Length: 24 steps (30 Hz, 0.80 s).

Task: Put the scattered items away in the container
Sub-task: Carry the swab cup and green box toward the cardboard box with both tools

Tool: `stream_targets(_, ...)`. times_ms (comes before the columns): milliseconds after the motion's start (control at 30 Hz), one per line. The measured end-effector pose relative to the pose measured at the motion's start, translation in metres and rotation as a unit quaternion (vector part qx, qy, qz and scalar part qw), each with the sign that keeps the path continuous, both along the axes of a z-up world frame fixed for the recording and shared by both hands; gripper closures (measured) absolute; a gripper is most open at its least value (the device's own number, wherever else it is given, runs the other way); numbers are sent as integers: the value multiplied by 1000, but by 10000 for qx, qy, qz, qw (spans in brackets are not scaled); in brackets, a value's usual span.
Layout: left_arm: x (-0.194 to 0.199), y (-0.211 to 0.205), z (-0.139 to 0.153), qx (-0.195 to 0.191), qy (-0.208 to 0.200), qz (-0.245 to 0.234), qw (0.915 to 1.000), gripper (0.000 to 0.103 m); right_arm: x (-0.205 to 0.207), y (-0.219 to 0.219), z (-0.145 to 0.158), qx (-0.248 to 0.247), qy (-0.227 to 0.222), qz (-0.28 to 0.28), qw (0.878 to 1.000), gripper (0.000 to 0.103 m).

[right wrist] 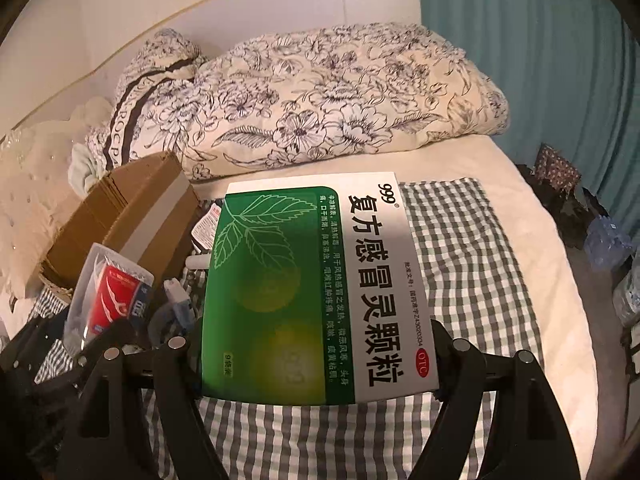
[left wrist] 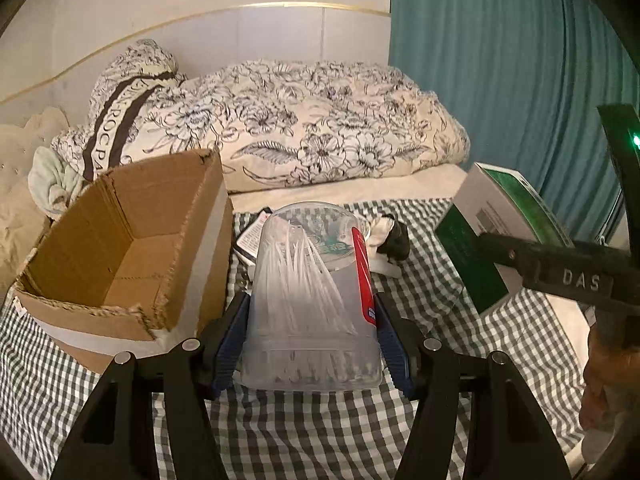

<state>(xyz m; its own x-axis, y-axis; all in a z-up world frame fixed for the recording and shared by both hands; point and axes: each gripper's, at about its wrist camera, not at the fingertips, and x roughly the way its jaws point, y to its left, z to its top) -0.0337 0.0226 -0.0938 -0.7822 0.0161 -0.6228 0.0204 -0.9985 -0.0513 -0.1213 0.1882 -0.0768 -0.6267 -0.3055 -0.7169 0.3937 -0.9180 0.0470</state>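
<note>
- One clear plastic tub [left wrist: 312,300] of white sticks, with a red label, is clamped between the blue pads of the left tool [left wrist: 312,344]; it is held above the checked cloth [left wrist: 304,432], just at 3 o'clock of the container.
- One green-and-white medicine box [right wrist: 320,288] is clamped by its side edges in the right tool [right wrist: 316,360] and is held over the same cloth on the bed.
- One open cardboard box [left wrist: 120,248], the container, stands at 9 to 10 o'clock in the left wrist view; its torn near wall is edged with pale tape, and its floor is seen bare.
- Beyond the tub, at 12 o'clock, a few small things are left on the cloth: a flat packet with printed text [left wrist: 250,240] and a dark-and-white small object [left wrist: 394,236]; what they are cannot be told, as they are partly hidden by the tub.
- In the right wrist view, a small pale blue item [right wrist: 178,300] is seen between the tub and the medicine box.
- One folded floral quilt [left wrist: 320,128] lies across the bed at 12 o'clock, behind everything.
- One teal curtain [left wrist: 500,60] hangs at 1 to 2 o'clock.
- Part of a hand [left wrist: 604,392] is seen at 4 o'clock in the left wrist view.
</note>
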Motion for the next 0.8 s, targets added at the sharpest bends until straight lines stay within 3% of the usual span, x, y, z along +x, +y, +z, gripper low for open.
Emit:
stream_targets(533,25,-24,58,-133,503,159,9985,40,48,8,51,-408,567,-113,9975,26)
stream_targets(800,38,-42,83,-187,681,295,9971,40,62,-14,71,-422,769,6,9961,26)
